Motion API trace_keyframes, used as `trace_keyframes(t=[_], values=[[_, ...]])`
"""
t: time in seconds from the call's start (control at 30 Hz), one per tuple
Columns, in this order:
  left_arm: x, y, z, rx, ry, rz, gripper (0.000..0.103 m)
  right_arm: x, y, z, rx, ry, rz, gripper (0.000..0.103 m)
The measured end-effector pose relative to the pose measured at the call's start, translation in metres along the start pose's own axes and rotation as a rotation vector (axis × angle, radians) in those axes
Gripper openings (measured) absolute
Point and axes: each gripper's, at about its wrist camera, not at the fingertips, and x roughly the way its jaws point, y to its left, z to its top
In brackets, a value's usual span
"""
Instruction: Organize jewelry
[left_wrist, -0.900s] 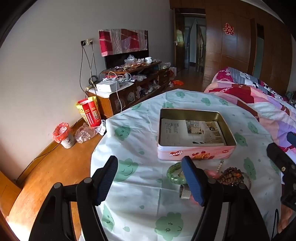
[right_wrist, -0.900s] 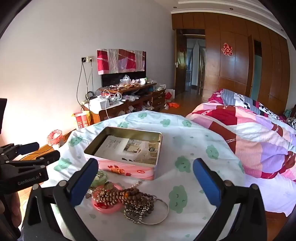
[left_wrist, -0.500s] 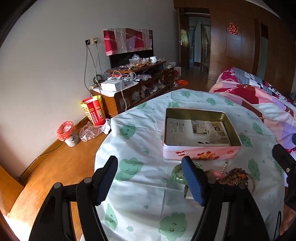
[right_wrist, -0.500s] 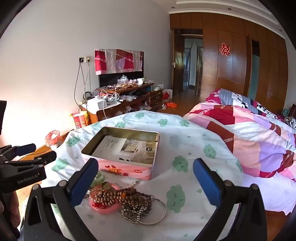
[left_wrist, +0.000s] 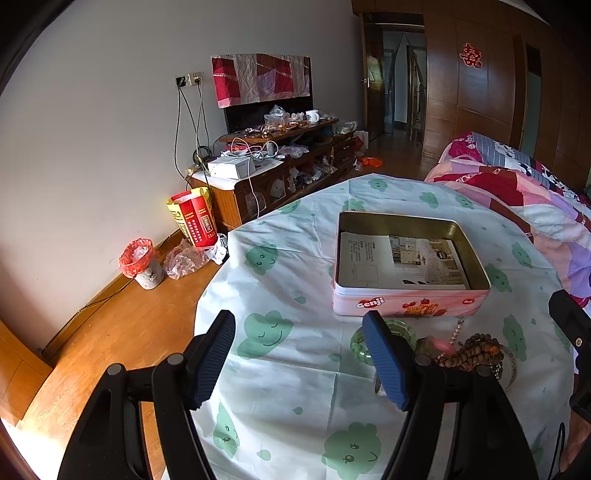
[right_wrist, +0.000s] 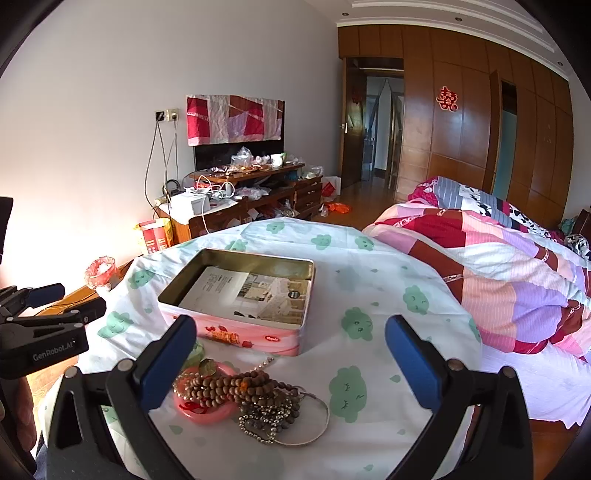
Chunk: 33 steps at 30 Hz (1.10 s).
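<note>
Tablecloth in white with green smiling clouds covers a round table that fills the foreground of both wrist views. Behind it, a low wooden cabinet against the pale wall is heaped with bags, cables and a white box; a patchwork cloth in red and pink hangs above it over a dark screen. A red-lined waste bin and a red and yellow carton stand on the wooden floor by the wall. To the right lies a bed under a pink, red and purple quilt, with dark wood wardrobe panels and an open doorway beyond.

On the cloth sits an open pink tin with a gold inside, holding a printed leaflet flat on its bottom. Just in front of the tin, on the near side, the jewelry lies in a small heap: brown wooden beads draped over a pink bangle, a thin silver hoop tangled with a metal bead chain, and a green bangle at the left end of the heap, partly hidden behind a finger.

The left gripper hangs over the cloth with its blue pads spread wide and nothing between them. The right gripper is spread wider still above the heap, touching none of it.
</note>
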Motion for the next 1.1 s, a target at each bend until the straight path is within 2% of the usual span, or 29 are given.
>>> trace_keyframes(t=[1.1], values=[[-0.0015, 0.004, 0.0023, -0.004, -0.001, 0.007, 0.072, -0.0021, 0.002, 0.0002, -0.009, 0.003, 0.0, 0.103]])
